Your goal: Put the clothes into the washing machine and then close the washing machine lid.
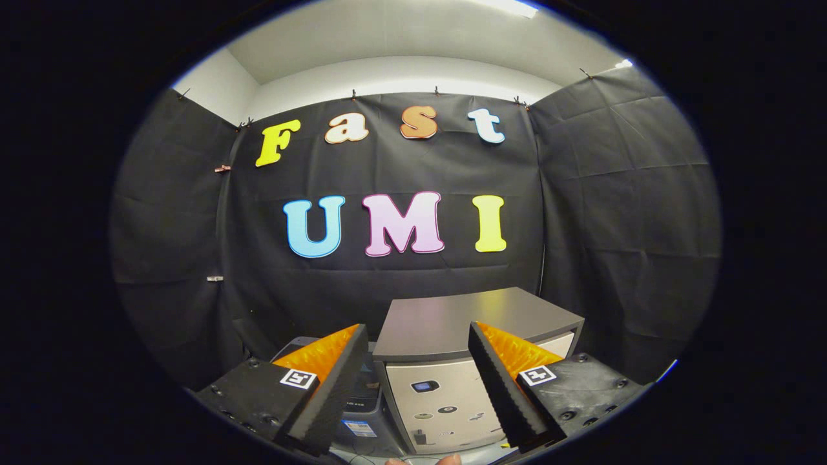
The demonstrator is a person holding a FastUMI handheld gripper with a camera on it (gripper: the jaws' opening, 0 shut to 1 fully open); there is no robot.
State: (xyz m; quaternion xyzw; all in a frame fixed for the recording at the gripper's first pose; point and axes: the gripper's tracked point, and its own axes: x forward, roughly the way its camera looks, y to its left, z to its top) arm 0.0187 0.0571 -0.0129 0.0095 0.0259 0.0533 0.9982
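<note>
Your gripper (418,387) stands with its fingers spread wide, gripping nothing. The washing machine (452,361), a pale box with a flat grey lid (471,320) lying shut on top, sits just ahead of and between your fingers. A darker bin (362,403) stands just left of the washing machine, and black cloth (614,213) hangs behind it.

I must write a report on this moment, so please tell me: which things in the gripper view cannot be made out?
- Grey box-shaped washing machine: its front is partly covered by the open gripper, whose fingers stand apart with nothing between them. Whether it has a lid on top, I cannot tell.
- Small panel marks on its pale front: too small to make out.
- Dark object with stickers beside the machine: hidden behind a finger, so its kind is unclear.
</note>
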